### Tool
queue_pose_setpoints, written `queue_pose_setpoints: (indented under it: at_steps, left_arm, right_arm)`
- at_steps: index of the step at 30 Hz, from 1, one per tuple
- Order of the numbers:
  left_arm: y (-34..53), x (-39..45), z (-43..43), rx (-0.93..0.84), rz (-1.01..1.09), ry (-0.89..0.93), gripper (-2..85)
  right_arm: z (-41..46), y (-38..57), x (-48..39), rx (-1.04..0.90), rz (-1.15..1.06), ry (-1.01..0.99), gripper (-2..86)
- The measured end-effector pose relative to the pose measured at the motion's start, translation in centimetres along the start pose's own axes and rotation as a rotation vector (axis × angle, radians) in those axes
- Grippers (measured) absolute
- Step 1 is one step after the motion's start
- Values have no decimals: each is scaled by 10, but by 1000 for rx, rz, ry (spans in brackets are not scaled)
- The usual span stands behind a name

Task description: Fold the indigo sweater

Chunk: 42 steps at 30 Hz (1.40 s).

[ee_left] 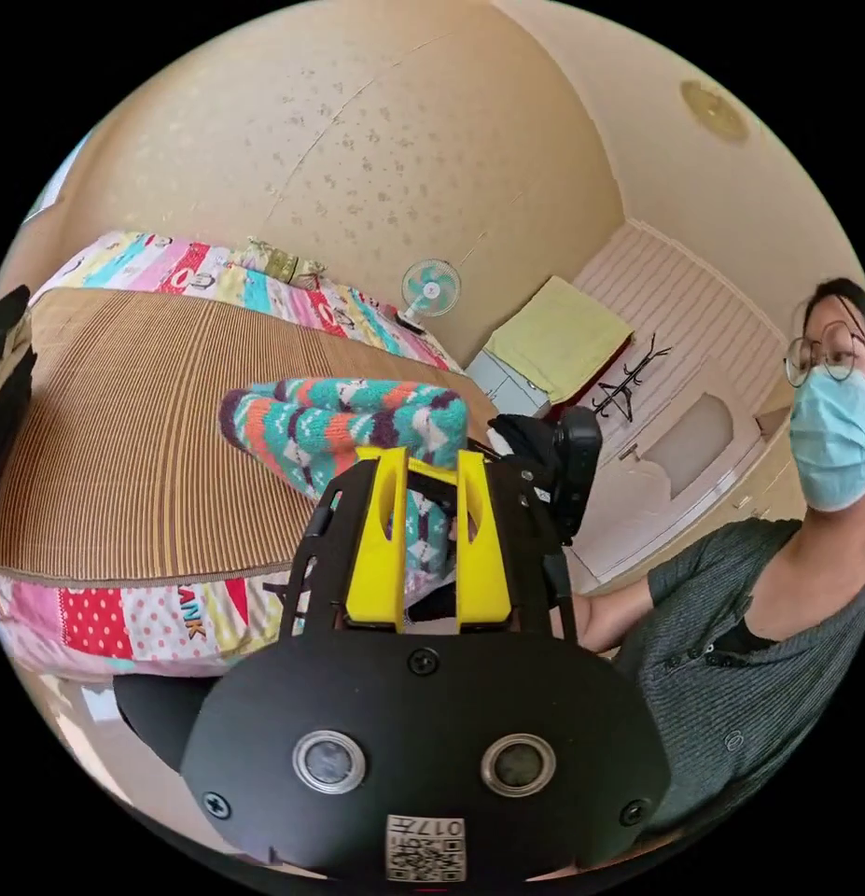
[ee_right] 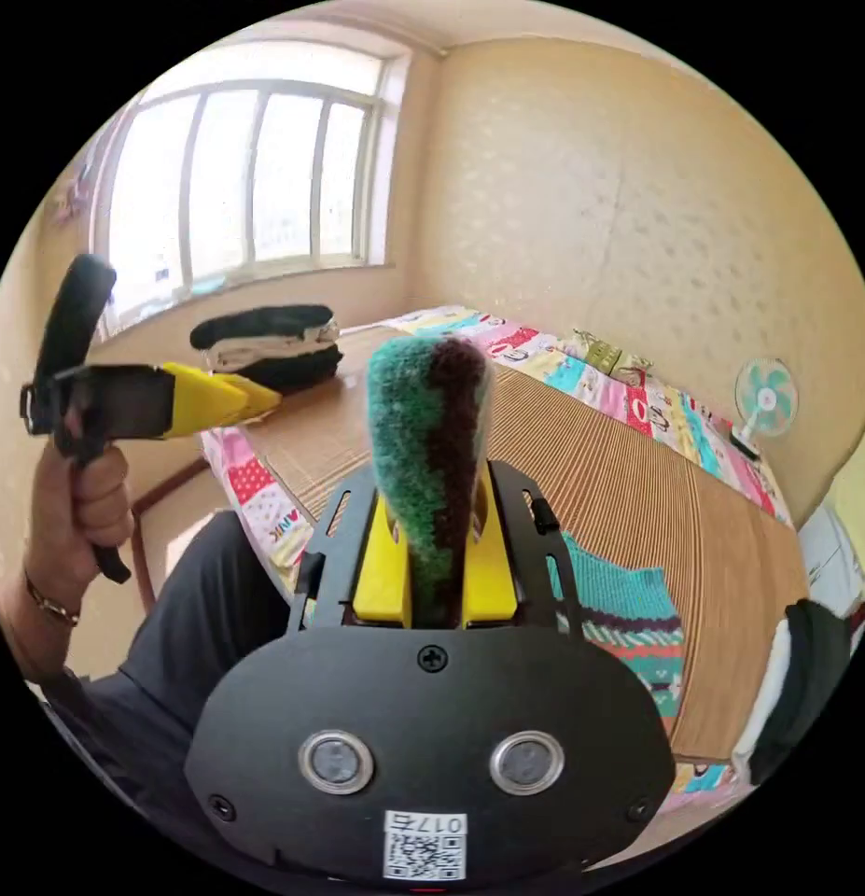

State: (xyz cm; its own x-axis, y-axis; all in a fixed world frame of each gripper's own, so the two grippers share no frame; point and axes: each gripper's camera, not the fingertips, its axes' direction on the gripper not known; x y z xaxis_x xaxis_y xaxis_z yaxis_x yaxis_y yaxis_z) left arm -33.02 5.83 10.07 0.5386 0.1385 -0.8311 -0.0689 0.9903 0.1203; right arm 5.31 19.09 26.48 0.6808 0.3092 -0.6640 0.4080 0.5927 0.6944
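The sweater (ee_left: 348,420) is a fuzzy knit in teal, orange, white and dark purple stripes. My right gripper (ee_right: 437,509) is shut on a bunched fold of the sweater (ee_right: 423,439), which stands up between its yellow jaws. The rest hangs down to the woven mat (ee_right: 628,607). My left gripper (ee_left: 432,485) stands open with its jaws a little apart and nothing between them; the sweater shows through the gap, further off. In the right gripper view a hand holds the left gripper (ee_right: 250,397) well off to the left of the sweater. The right gripper (ee_left: 567,467) sits beside the sweater's raised end.
A brown woven mat (ee_left: 133,420) covers a bed with a patchwork quilt (ee_left: 171,625). A stack of folded dark and light clothes (ee_right: 269,345) lies at its far end by the window. A small fan (ee_right: 766,397), a dark garment (ee_right: 805,672) and the person (ee_left: 777,597) are nearby.
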Motion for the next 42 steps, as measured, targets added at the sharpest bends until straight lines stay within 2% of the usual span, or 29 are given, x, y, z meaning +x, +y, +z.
queue_pose_setpoints:
  at_steps: [2,4,6,9,11,12,15,17,19,21,24,25,26,28,32,35,38,40,42]
  left_arm:
    - [7,-4,14,22,7,108,78]
    - [15,-24,60,-89,-96,247,74]
    - [25,-37,98,-171,-173,297,100]
    - [41,-55,165,-330,-291,237,155]
    - [49,-66,203,-428,-358,219,194]
    - [54,-72,224,-467,-397,209,215]
    - [57,-82,259,-484,-469,187,234]
    - [58,-86,281,-506,-511,212,243]
    - [62,-87,310,-563,-551,236,246]
    - [69,-84,329,-578,-575,293,235]
    - [81,-79,343,-559,-619,307,219]
    - [81,-77,341,-536,-625,299,216]
    - [82,-77,338,-521,-630,292,215]
    - [79,-80,324,-474,-641,246,207]
    - [69,-112,285,-432,-660,198,205]
    - [60,-157,224,-340,-634,76,201]
    - [59,-198,127,-168,-621,-78,173]
    - [76,-208,32,13,-628,-222,142]
    - [100,-204,-33,122,-652,-296,144]
  right_arm:
    - [-61,41,105,213,292,-93,101]
    - [-97,89,172,316,484,-106,100]
    - [-118,138,222,334,628,-87,100]
    - [-119,213,280,121,834,-29,99]
    - [-113,259,305,-133,919,-26,110]
    - [-118,268,309,-143,925,-42,115]
    - [-167,297,320,3,940,-62,128]
    - [-206,295,336,108,940,66,134]
    - [-215,282,355,153,879,97,142]
    - [-199,263,388,95,798,5,153]
    - [-115,237,441,-180,621,-361,167]
    - [-71,233,449,-310,571,-614,165]
    - [-37,230,443,-389,530,-757,160]
    - [-9,220,423,-470,471,-692,134]
    - [37,175,360,-514,354,-652,116]
    - [99,141,307,-499,364,-660,112]
    - [181,103,236,-509,388,-633,109]
    - [228,77,192,-501,429,-625,107]
    - [271,40,136,-518,353,-584,103]
